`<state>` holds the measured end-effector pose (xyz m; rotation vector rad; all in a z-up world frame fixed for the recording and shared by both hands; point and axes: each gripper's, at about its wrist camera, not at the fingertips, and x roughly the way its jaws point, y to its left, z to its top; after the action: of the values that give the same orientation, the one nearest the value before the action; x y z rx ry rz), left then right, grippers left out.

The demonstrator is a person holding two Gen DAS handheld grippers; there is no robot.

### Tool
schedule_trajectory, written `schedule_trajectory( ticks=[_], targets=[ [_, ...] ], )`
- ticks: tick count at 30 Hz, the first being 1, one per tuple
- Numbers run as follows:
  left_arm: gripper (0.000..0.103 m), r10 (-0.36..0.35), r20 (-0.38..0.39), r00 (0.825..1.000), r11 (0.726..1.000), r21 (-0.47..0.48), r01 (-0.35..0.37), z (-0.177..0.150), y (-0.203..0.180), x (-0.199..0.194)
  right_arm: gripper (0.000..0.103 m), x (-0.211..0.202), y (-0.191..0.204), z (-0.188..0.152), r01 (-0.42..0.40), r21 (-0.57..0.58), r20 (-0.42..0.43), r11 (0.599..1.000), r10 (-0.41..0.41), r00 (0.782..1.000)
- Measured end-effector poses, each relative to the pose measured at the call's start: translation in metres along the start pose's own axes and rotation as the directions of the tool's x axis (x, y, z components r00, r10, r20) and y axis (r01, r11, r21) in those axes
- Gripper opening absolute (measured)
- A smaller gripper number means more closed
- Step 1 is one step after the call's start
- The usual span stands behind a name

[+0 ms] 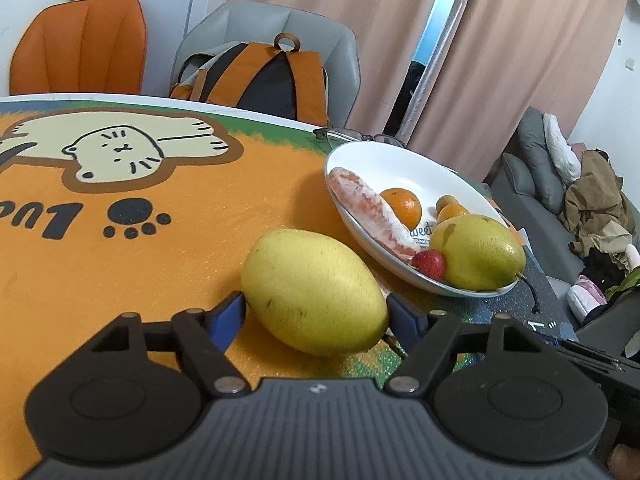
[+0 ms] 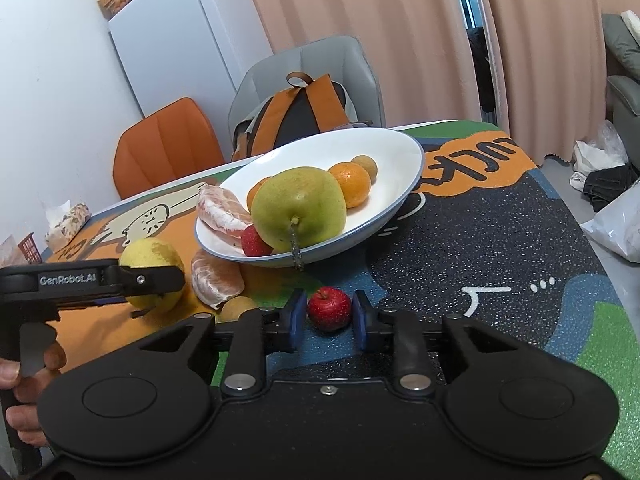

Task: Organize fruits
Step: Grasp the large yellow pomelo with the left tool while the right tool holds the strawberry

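A: What's on the worktop point(image 2: 480, 216), biggest first?

B: One white bowl point(image 2: 392, 160) on the far side. One green pear point(image 2: 300, 204) lies in it, stem toward the near rim, with one peeled citrus piece point(image 2: 222, 208) at its left, two oranges point(image 2: 354, 182) and one small brown fruit point(image 2: 366, 166) behind, and one red fruit point(image 2: 254, 242) at the near rim.

A: And outside the bowl?

B: One yellow pear point(image 1: 314, 292) to the near left, one peeled half point(image 2: 216, 276) just right of it, one small tan fruit point(image 2: 236, 308) nearer, and one red berry point(image 2: 330, 308) near the front.

A: The grippers?

B: The left gripper point(image 1: 316, 312) is level and low, its blue pads against both sides of the yellow pear, grasping it. A hand point(image 2: 24, 396) holds its handle. The right gripper point(image 2: 326, 316) points at the bowl, with its pads either side of the berry and narrow gaps showing: released.
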<state>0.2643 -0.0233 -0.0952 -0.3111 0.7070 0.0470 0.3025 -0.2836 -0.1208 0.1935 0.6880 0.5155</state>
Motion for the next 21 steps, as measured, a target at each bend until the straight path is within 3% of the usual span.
schedule_trajectory(
  ticks=[21],
  targets=[
    [0.073, -0.012, 0.033, 0.999, 1.0, -0.028, 0.013, 0.001, 0.015, -0.029, 0.026, -0.022, 0.004, 0.011, 0.073, -0.027, 0.059, 0.997, -0.072, 0.996]
  ],
)
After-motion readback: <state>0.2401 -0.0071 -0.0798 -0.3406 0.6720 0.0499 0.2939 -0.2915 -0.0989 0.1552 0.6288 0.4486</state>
